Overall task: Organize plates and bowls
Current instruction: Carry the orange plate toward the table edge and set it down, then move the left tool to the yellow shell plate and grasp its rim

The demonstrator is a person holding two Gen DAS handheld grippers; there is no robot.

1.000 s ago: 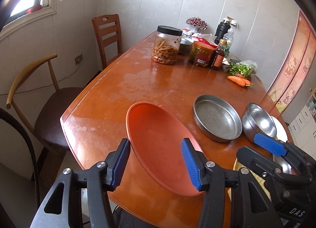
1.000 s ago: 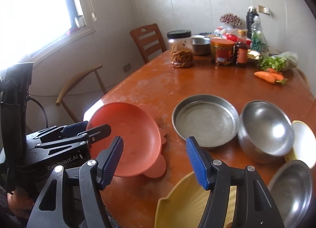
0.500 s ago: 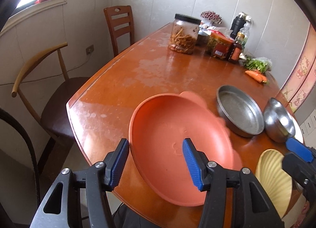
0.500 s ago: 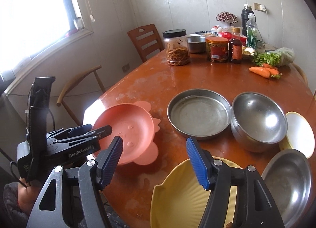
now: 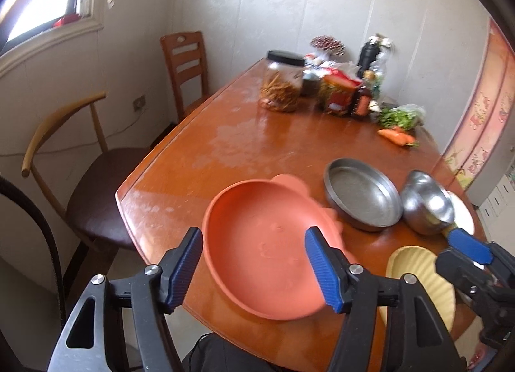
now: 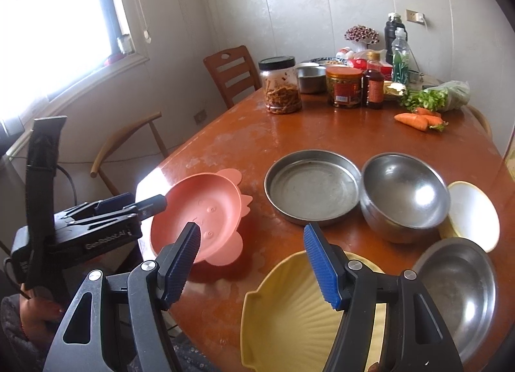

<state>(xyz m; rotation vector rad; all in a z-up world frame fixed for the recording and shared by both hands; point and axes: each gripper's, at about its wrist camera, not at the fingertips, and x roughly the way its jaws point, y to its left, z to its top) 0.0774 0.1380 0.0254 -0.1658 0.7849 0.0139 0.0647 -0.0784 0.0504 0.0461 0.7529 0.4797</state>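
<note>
My left gripper [image 5: 254, 262] is opening up right now, fingers on either side of the near rim of the pink plate [image 5: 267, 253]. I can't tell if the pads are touching the rim at all. The plate sits at the near left corner of the table [image 5: 257, 143], and from my left view its near edge seems to hang a bit past the table edge. From the right view, the left gripper comes in from the left off the table, tips at the plate's left rim.

My right gripper [image 6: 252, 261] has its fingers apart with nothing between them, hovering over the near edge above the yellow plate [image 6: 289, 317], which also pokes toward me off the table.

Just right of the pink plate there's the flat steel pan [image 6: 312, 188], then the steel bowl [image 6: 404, 195] touching it, a white dish [image 6: 473, 214] tucked behind that, and another steel bowl [image 6: 457, 291] near right. Pretty crowded there.

Open room is the middle and left of the table. The far end has jars [image 6: 281, 85], bottles [image 6: 373, 85], and carrots [image 6: 418, 119].
</note>
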